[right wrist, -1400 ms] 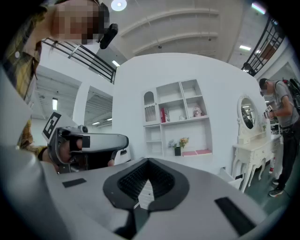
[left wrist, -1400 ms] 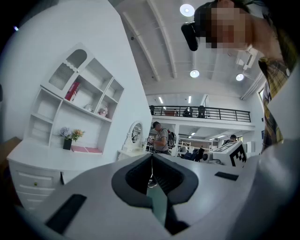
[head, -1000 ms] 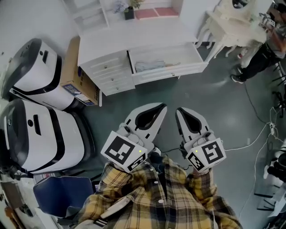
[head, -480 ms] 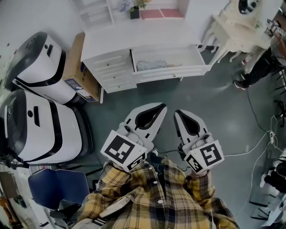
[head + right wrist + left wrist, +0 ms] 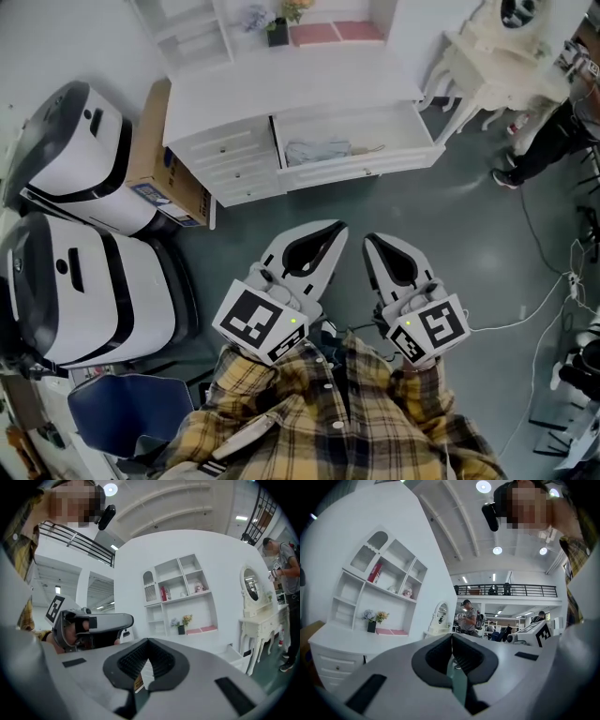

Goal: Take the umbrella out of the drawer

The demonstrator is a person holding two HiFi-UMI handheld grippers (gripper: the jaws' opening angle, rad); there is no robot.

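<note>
Head view, looking steeply down: at far left two white-and-black machines (image 5: 80, 159) are sitting on the floor. A cardboard box (image 5: 161, 155) is standing between them and a white dresser (image 5: 225, 155). The dresser is backing onto the wall, and its right-hand drawer (image 5: 366, 169) is standing pulled open. The umbrella (image 5: 317, 150), pale grey and folded, is lying inside that drawer toward its left end, with its thin handle pointing right.

Lower in the frame, well apart from the drawer, the left hand-held gripper (image 5: 335, 226) is pointing toward the dresser. Its jaws are pressing together with nothing between them. Just beside it, the right hand-held gripper (image 5: 367, 238) is pointing the same way, with jaws likewise together and empty. A yellow plaid shirt (image 5: 328, 422) is filling the bottom edge behind both.

Farther right, a white surface on curved legs (image 5: 497, 61) is standing near the dresser. A person in dark trousers (image 5: 544, 131) is standing at the frame's right edge.
</note>
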